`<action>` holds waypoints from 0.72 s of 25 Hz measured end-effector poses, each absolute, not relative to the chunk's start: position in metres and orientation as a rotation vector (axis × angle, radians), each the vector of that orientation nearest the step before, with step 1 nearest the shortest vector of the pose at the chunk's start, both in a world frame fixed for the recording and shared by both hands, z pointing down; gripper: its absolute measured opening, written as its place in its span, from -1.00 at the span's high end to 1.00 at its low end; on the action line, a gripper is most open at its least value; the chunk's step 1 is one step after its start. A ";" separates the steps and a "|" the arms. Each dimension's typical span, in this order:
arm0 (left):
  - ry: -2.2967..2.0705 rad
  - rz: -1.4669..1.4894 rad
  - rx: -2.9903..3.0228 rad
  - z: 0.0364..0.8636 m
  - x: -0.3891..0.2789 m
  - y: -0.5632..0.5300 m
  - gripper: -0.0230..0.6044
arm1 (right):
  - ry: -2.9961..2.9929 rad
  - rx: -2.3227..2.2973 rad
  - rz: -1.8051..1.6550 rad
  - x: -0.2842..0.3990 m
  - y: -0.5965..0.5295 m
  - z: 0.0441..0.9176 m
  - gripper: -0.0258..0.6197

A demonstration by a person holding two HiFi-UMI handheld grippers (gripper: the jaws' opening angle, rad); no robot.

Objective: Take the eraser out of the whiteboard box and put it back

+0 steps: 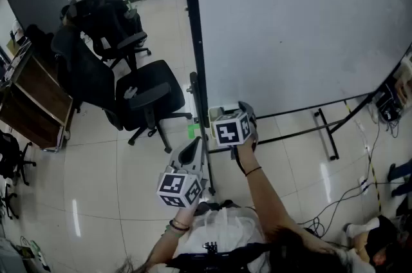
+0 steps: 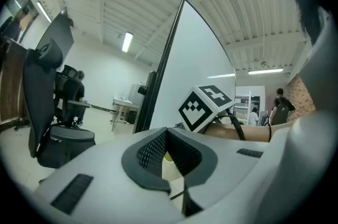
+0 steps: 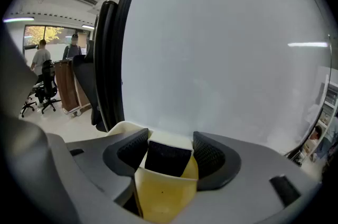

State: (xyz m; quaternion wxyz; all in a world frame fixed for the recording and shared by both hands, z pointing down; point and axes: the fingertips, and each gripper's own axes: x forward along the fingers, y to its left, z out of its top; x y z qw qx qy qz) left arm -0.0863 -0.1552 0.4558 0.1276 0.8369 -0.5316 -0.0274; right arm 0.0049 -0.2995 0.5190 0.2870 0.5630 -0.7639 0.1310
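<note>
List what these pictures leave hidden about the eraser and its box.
- Eraser: lower part, right gripper view, sunk behind the front wall of the box.
- Eraser, head view: out of sight behind the right tool and its marker cube.
- How the box hangs on the whiteboard: head view, too small, partly covered by that cube.

Tiled floor (image 1: 96, 181): office chairs (image 1: 145, 93), whiteboard stand (image 1: 326, 134), cables (image 1: 371, 156).

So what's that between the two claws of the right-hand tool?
A dark eraser, standing in a yellowish box. The right gripper view shows it, with the right gripper's jaws close on both sides; whether they press it is unclear.
</note>
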 end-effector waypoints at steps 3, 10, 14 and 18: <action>-1.545 -0.088 2.441 0.454 -0.087 -0.156 0.98 | -2.058 1.522 0.340 0.007 -0.301 0.516 0.04; -1.543 -0.084 2.433 0.456 -0.089 -0.155 0.98 | -2.253 1.574 0.203 0.015 -0.278 0.455 0.05; -1.524 -0.092 2.438 0.457 -0.084 -0.156 0.98 | -2.381 1.619 0.082 0.027 -0.244 0.395 0.05; -1.493 -0.072 2.459 0.458 -0.078 -0.157 0.98 | -2.440 1.633 0.084 0.042 -0.213 0.383 0.05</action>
